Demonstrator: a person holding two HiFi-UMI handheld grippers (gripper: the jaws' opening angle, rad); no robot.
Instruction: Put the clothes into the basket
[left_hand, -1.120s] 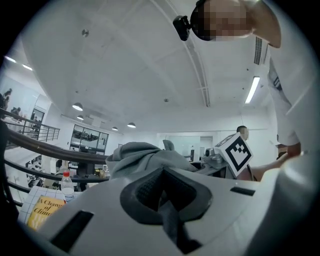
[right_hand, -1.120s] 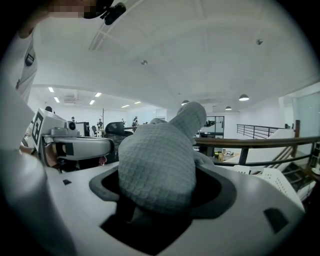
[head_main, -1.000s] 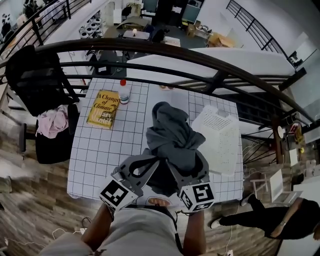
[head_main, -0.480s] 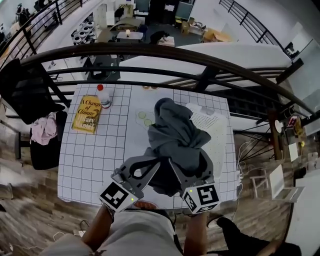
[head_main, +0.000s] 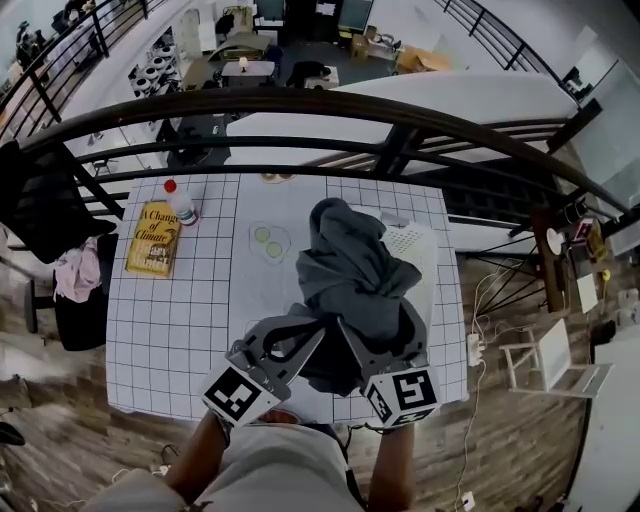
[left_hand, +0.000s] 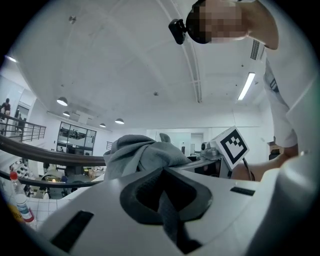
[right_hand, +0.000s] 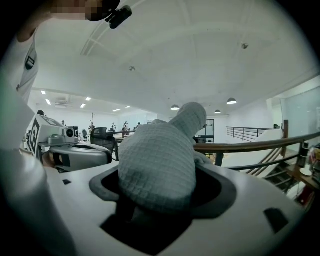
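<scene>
White gridded table (head_main: 180, 310), basket (head_main: 425, 262), wooden floor (head_main: 60, 440).

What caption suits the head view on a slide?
The left gripper and right gripper hold a grey garment over the checked table, white basket beyond.

The yellow book (head_main: 152, 238) on the bench (head_main: 180, 330) carries the only legible print: its cover title, "A Change of Climate", in dark letters. The line beneath it is too small to read.

Gridded white worktop (head_main: 170, 330). Bears a yellow book (head_main: 152, 238) and, just beside it, a red-capped bottle (head_main: 182, 203). Bears a white basket (head_main: 418, 245) at right.
</scene>
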